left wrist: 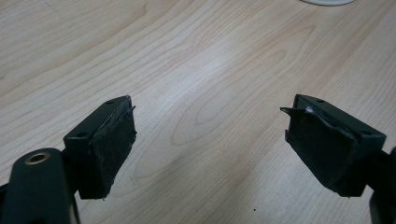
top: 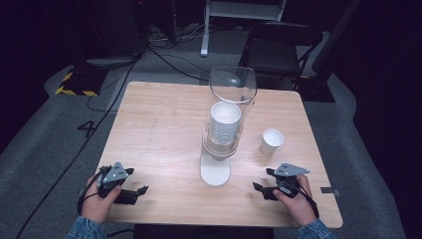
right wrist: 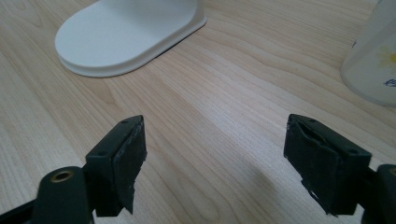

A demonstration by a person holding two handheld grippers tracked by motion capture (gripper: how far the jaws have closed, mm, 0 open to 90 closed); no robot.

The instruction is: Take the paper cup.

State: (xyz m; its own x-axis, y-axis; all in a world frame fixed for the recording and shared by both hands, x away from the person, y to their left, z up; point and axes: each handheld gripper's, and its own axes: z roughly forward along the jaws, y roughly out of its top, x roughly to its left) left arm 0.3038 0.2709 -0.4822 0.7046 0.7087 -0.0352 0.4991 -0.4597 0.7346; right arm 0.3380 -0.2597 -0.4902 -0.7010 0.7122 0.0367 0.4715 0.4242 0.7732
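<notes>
Left hand (top: 97,201): comes in from the bottom left of the high view, in a denim sleeve, resting at the near left edge of the counter (top: 164,124).
Left gripper (top: 137,181): held low over the wood, pointing right towards the middle of the counter; a grey three-cornered plate sits on top.
Left fingers (left wrist: 109,149): spread wide apart in the left gripper view, with bare wood grain between them and nothing held.
Right hand (top: 298,204): comes in from the bottom right, also in a denim sleeve, at the near right edge of the counter.
Right gripper (top: 262,180): held low, pointing left towards the dispenser base, with a grey plate on top.
Right fingers (right wrist: 123,165): wide apart in the right gripper view, empty, with wood between them.
Cup dispenser (top: 226,114): one, a clear upright tube on a white oval base (right wrist: 126,35), standing at the centre of the counter.
Stacked paper cups (top: 224,124): a nested white stack inside the tube; the number cannot be told.
Loose paper cup (top: 271,142): one, white, upright and empty as far as its open mouth shows, just right of the dispenser and apart from it, ahead of the right gripper.
Grippers counted: two, well apart, one on each side of the base.
</notes>
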